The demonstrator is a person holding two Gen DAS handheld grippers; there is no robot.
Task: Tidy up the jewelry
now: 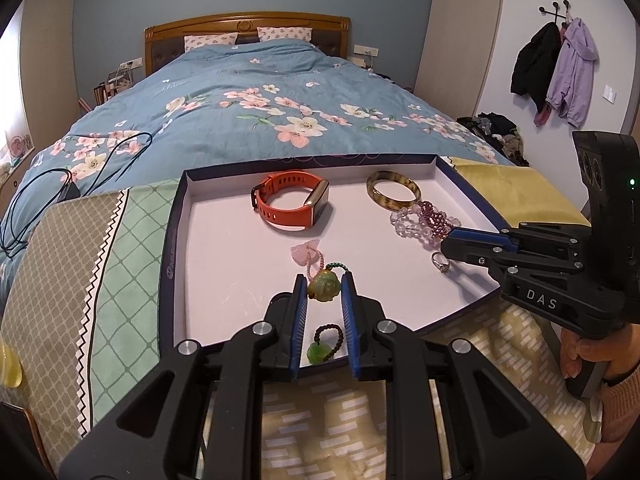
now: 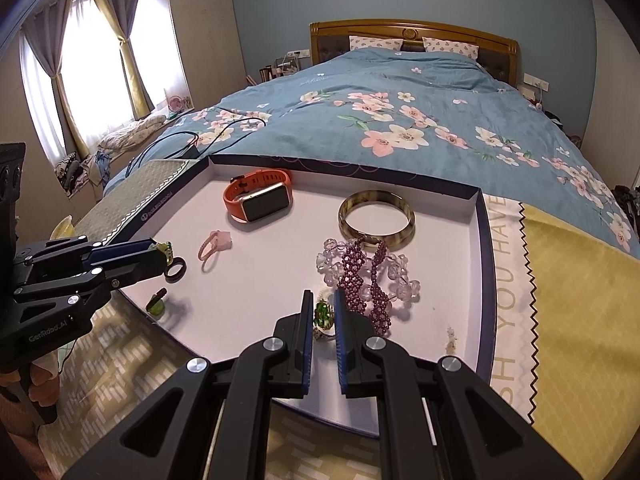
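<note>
A white tray (image 1: 208,264) with dark blue walls lies on the bed end. My left gripper (image 1: 325,282) is shut on a green jade pendant (image 1: 324,289) with a dark bead cord, held above the tray's near edge; it also shows in the right wrist view (image 2: 166,252). My right gripper (image 2: 322,300) is shut on a silver ring with a green stone (image 2: 323,316), low over the tray. In the tray lie an orange smartwatch (image 1: 292,202), a brown bangle (image 1: 394,194), purple and clear bead bracelets (image 1: 424,222), a pink charm (image 1: 306,250), a silver ring (image 1: 440,262) and a second green pendant (image 1: 320,350).
The tray rests on patterned cloths (image 1: 80,260) and a yellow cloth (image 2: 580,300) over a floral blue duvet (image 1: 260,100). Black cables (image 1: 60,184) lie on the bed at the left. Jackets (image 1: 560,68) hang on the right wall.
</note>
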